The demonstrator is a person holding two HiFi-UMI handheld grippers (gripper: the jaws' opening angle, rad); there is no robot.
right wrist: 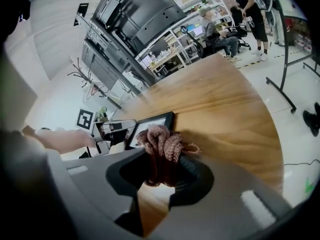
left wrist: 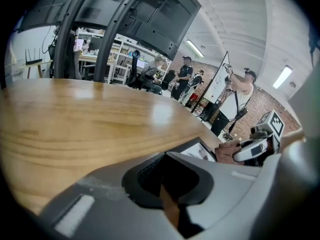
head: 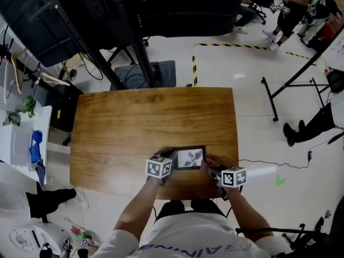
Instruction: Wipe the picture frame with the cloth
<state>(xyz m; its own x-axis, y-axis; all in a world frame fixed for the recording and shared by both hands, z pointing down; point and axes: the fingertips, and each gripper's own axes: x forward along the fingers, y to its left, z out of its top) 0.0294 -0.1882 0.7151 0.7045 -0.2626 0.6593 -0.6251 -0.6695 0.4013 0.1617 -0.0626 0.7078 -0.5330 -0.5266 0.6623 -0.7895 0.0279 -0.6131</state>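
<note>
A small black picture frame (head: pixel 191 158) lies near the front edge of the wooden table (head: pixel 150 122). My left gripper (head: pixel 167 164) is shut on the frame's left edge; in the left gripper view the frame (left wrist: pixel 197 150) runs in between the jaws. My right gripper (head: pixel 215 171) is shut on a bunched brownish-pink knitted cloth (right wrist: pixel 160 143). The cloth sits at the frame's right end (right wrist: pixel 150 124), touching or just above it. From the left gripper view the cloth (left wrist: pixel 231 149) and the right gripper (left wrist: pixel 255 146) show beyond the frame.
A large black screen on a stand (head: pixel 123 15) rises behind the table. A white shelf with blue items (head: pixel 24 138) stands at the left. People (head: pixel 293 9) and black stands (head: pixel 295 77) occupy the floor at the right, past the yellow-black tape (head: pixel 194 63).
</note>
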